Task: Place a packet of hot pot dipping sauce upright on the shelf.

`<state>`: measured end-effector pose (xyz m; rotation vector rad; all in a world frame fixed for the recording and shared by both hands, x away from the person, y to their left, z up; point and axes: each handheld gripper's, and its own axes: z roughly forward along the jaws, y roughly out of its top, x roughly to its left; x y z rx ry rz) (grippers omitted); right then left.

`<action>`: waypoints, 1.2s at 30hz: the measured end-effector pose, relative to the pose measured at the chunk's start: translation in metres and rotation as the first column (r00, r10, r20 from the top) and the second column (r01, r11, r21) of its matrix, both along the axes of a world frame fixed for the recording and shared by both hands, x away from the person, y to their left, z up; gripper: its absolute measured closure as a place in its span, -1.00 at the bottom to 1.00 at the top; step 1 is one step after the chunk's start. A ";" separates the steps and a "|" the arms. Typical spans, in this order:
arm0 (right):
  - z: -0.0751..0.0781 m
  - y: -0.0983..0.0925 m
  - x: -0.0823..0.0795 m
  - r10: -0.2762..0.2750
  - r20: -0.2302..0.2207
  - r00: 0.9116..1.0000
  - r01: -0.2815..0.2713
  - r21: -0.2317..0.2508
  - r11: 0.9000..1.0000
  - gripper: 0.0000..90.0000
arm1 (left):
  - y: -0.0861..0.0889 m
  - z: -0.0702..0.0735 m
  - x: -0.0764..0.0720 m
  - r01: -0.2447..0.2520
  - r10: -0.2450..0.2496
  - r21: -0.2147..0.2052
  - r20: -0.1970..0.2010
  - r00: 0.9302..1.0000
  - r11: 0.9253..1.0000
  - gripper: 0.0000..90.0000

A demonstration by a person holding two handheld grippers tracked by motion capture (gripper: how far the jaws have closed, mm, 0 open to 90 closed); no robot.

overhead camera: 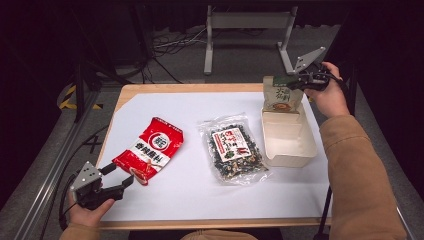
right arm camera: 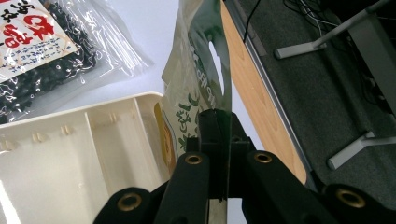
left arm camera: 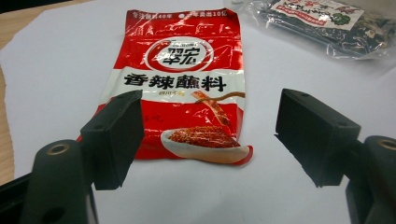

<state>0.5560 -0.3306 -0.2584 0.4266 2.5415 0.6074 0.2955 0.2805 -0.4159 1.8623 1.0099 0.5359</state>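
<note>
At the upper right, the right hand-held gripper (overhead camera: 299, 80) is pinching the green pouch (overhead camera: 281, 97) by its top, and the pouch is hanging upright just over the tray (overhead camera: 290, 150) below it.

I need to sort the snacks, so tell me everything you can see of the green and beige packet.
The green and beige printed foil packet hangs upright over the far end of the cream plastic box, its lower edge at the box's rim. The right tongs are shut on its green top edge, which has a hanging hole.

Tan sleeves (overhead camera: 357, 170), black jaws
</note>
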 end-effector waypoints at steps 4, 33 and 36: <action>-0.006 0.000 0.001 -0.005 -0.010 1.000 0.005 0.007 1.000 0.99 | -0.001 0.000 0.000 0.002 -0.002 -0.002 0.002 1.000 1.000 -0.46; -0.022 -0.004 -0.005 -0.112 -0.041 0.993 0.116 0.100 0.988 0.28 | -0.004 0.000 0.005 0.020 -0.020 -0.004 -0.001 1.000 1.000 -0.46; -0.017 -0.004 -0.008 -0.129 -0.004 0.992 0.128 0.127 0.984 0.16 | -0.005 0.001 0.006 0.024 -0.024 -0.002 0.000 1.000 1.000 -0.46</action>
